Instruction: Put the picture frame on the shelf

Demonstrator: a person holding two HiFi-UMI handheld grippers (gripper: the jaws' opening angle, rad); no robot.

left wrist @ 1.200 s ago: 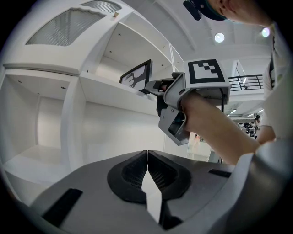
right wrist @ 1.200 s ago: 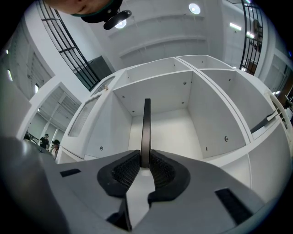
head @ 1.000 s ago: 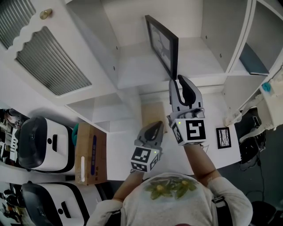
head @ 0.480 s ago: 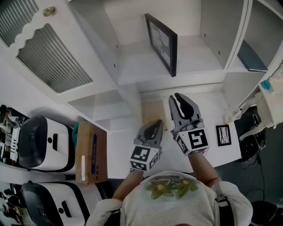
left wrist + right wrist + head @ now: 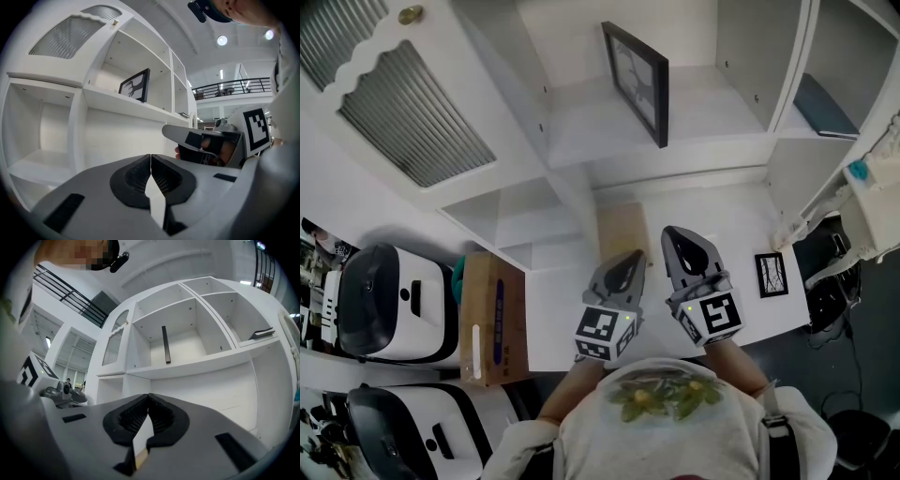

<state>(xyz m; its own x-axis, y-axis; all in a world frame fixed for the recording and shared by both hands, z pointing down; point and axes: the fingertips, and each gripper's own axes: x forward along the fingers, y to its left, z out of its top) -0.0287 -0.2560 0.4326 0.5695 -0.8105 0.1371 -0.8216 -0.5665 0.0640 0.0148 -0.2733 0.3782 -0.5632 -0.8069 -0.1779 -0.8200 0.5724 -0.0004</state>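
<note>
Picture frame (image 5: 636, 82) stands upright on the white shelf (image 5: 581, 141), upper centre. My left gripper (image 5: 624, 268) and right gripper (image 5: 684, 246), lower centre: jaws together, nothing held.

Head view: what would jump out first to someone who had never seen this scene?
The black picture frame stands upright, alone on the white shelf at top centre. Below it, the left claw and right claw sit side by side over the counter, both shut and empty, well clear of the frame. A smaller framed picture lies flat on the counter to their right.
</note>
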